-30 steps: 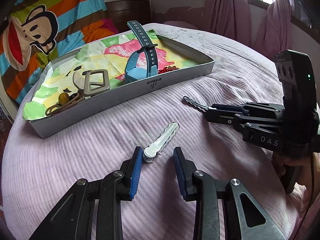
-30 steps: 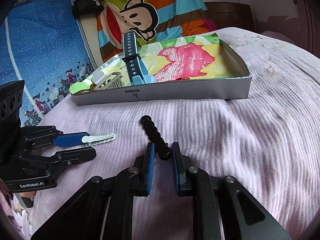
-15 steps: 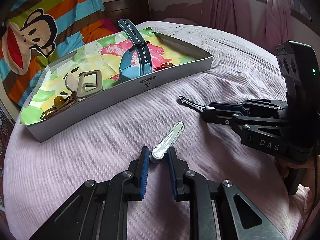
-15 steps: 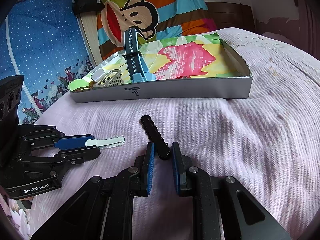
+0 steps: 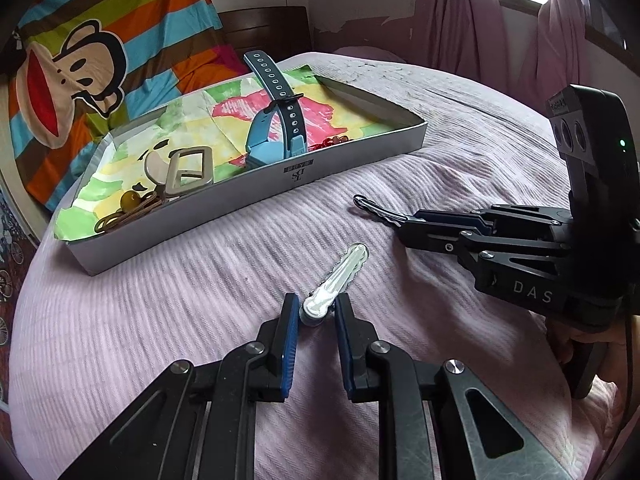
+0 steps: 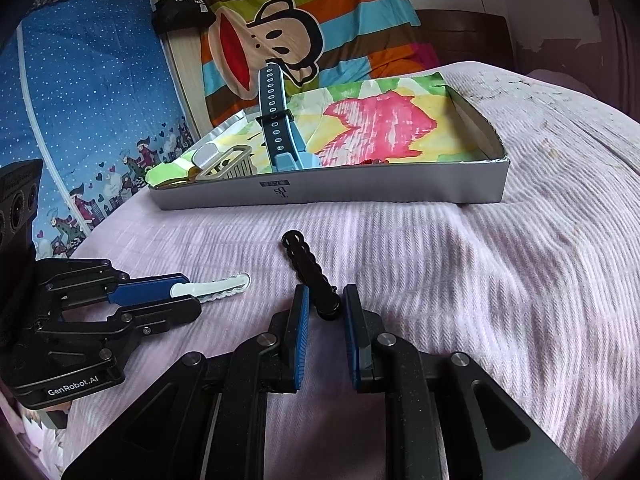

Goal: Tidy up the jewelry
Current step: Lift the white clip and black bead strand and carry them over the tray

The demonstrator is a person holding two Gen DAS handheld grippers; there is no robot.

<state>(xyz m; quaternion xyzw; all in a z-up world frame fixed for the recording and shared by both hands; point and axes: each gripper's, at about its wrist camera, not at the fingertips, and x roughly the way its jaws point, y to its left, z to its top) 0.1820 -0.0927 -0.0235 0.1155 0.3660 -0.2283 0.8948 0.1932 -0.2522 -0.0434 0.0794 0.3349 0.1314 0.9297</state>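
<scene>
A white hair clip (image 5: pixel 334 280) lies on the pink bedspread. My left gripper (image 5: pixel 316 314) is shut on its near end; it also shows in the right wrist view (image 6: pixel 188 296), with the clip (image 6: pixel 218 287) sticking out. My right gripper (image 6: pixel 325 306) is shut on the near end of a black wavy hair clip (image 6: pixel 306 264), which rests on the bed. In the left wrist view the right gripper (image 5: pixel 404 222) holds that clip (image 5: pixel 372 208). A grey tray (image 5: pixel 344 160) with colourful paper lining holds a blue watch (image 5: pixel 276 120), a buckle (image 5: pixel 188 172) and beads.
The tray (image 6: pixel 400 188) stands beyond both clips, its front wall facing me. A striped monkey blanket (image 6: pixel 288 40) and a blue dotted mattress (image 6: pixel 80 100) stand behind the bed. Pink curtains (image 5: pixel 460 20) hang at the right.
My left gripper moved forward and closed on the white clip's near end. The right gripper stayed shut on the black clip and barely moved.
</scene>
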